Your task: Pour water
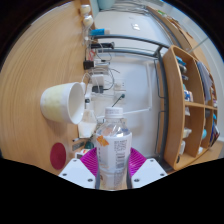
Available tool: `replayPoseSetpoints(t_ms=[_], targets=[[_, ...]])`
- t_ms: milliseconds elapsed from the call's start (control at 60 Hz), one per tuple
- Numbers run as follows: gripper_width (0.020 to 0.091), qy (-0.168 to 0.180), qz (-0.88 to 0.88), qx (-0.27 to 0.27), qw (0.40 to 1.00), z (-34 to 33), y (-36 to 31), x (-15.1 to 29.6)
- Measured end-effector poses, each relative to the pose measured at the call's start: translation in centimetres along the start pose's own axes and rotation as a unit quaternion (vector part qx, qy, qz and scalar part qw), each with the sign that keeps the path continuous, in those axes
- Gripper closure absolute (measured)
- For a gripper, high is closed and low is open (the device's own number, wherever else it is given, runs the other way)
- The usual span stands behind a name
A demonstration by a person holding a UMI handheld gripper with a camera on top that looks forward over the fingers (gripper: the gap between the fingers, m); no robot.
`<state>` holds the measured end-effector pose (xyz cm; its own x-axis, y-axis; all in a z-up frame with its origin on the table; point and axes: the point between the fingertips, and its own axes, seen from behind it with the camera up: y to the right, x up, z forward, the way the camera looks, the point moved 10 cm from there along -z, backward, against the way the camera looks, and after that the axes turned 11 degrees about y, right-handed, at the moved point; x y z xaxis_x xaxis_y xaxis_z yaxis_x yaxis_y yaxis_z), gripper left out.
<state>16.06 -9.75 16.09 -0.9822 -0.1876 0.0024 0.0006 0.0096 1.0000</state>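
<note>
A clear plastic water bottle (113, 148) with a printed label stands upright between my gripper's (112, 162) two magenta pads (90, 160), which press on both its sides. Its open neck reaches up toward the middle of the view. A white cup (64, 102) hangs tilted on its side just beyond and to the left of the bottle's neck, its mouth facing the bottle. The fingers' tips are hidden behind the bottle.
A round wooden table (40, 60) lies below. A small red disc (58, 154) sits on it left of the fingers. A clear stand with small parts (100, 75) rises beyond the bottle. A metal rack (150, 70) and wooden shelves (190, 100) stand to the right.
</note>
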Motion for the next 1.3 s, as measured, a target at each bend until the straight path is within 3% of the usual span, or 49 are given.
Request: replayPoseSetpoints(t_ms=[367,683,867,983,1083,1117,1300], targets=[[0.0742,0.019,-0.272,0.073,0.959,3.2,-0.4,1.5],[0.0740,0.020,-0.277,0.074,0.958,3.5,-1.0,1.8],[0.0740,0.024,-0.063,0.020,0.998,2.0,0.9,1.2],[0.0741,0.019,0.139,-0.023,0.990,1.7,2.4,-0.1],[0.0734,0.018,0.302,-0.050,0.952,1.6,2.8,-0.7],[0.0736,0.004,0.357,-0.064,0.932,1.5,2.1,-0.3],[0.0735,0.018,0.593,-0.064,0.803,2.2,0.1,-1.7]])
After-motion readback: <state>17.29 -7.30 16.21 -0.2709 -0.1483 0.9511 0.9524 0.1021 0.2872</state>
